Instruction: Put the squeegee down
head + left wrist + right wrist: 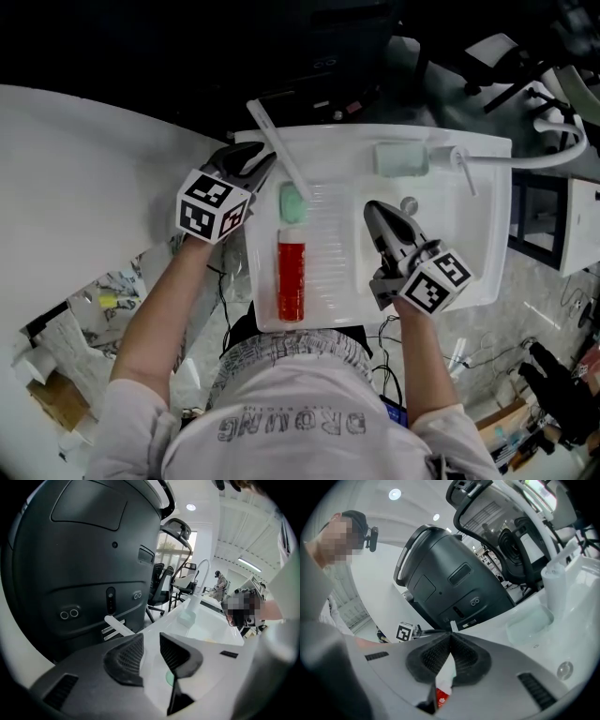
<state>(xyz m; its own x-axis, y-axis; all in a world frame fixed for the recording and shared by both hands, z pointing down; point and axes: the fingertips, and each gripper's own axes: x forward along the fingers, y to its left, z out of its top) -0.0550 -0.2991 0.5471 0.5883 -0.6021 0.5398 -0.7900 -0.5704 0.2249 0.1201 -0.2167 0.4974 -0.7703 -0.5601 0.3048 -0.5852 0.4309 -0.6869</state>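
Note:
The squeegee (284, 169) has a long white handle and a pale green head. It lies in the white sink (487, 234), with the handle slanting up over the back rim. My left gripper (266, 161) is just left of the handle and open, with only the bare sink between its fingers. In the left gripper view the gripper (151, 641) shows the white handle (117, 625) beyond its left jaw, and a bit of the green head (169, 677) below. My right gripper (372, 210) hovers over the sink's middle, shut and empty, as the right gripper view (450, 637) also shows.
A red bottle (291, 279) lies in the sink below the green head. A pale green sponge (401, 157) sits on the back ledge beside a curved white faucet (548, 155). A big dark rounded housing (84, 550) stands just behind the sink. A white table (84, 169) lies to the left.

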